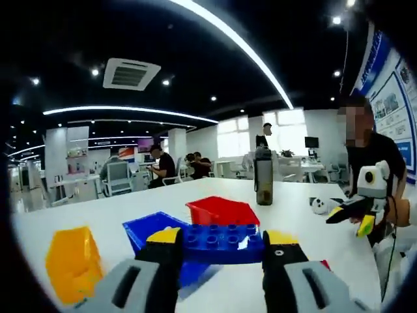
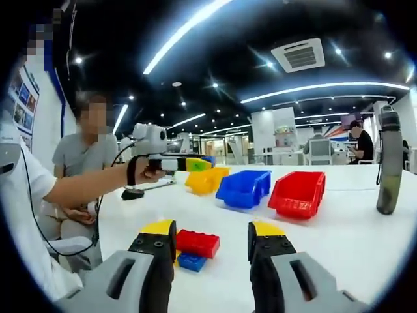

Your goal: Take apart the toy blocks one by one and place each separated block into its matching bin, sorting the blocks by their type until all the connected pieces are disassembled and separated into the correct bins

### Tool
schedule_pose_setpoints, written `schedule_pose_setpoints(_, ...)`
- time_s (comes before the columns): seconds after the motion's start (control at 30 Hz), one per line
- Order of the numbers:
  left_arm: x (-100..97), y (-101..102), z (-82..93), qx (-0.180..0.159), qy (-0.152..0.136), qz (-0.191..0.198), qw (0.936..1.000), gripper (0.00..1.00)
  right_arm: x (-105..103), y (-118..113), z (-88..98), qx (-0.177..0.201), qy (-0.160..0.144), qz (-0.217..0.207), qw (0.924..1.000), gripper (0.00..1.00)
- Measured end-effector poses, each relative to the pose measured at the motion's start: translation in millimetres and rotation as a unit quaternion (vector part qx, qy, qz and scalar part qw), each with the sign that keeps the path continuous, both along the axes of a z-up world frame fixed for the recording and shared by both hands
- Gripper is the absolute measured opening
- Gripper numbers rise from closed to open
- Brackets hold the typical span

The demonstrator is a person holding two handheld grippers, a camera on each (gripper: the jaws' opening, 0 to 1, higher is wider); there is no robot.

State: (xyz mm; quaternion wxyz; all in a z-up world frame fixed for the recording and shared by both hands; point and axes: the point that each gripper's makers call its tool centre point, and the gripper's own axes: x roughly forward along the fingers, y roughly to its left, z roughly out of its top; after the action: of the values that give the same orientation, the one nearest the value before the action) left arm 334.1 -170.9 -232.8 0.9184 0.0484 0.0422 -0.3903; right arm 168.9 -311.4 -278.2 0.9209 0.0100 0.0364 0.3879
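Left gripper (image 1: 221,246) clamping blue block (image 1: 223,242), right gripper (image 2: 207,242) open above red block (image 2: 197,243)

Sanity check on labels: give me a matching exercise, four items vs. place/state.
Items:
1. large blue block
2. red block
3. bottle
4. yellow bin

States:
A. standing upright on the table
B. clamped between the left gripper's jaws
C. stacked on a small blue block
D. at the end of the bin row, next to the blue bin

Pairs: 1-B, 2-C, 3-A, 4-D
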Motion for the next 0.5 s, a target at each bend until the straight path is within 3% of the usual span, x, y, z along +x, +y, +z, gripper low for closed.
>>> schedule_pose_setpoints(0.03, 4.8, 1.4, -0.8, 0.004, 0.000, 0.008, 1.0000, 0.49, 0.0, 0.2, 0.0, 0.000, 0.000, 0.000, 1.0000, 0.45)
schedule_pose_setpoints(0.07, 21.8, 3.6, -3.2, 0.007, 0.005, 0.030, 0.9995, 0.49, -0.1, 2.2, -0.5, -0.001, 0.000, 0.003, 1.0000, 0.45)
schedule_pose_setpoints(0.23, 63.8, -3.6, -15.7, 0.008, 0.025, 0.060, 0.9979, 0.49, 0.0, 4.9, -1.5, -0.002, 0.001, 0.006, 1.0000, 0.45)
schedule_pose_setpoints(0.5, 88.7, -3.8, -29.0, 0.011, 0.024, 0.091, 0.9955, 0.50, -0.1, 1.5, -4.9, -0.005, 0.003, 0.002, 1.0000, 0.44)
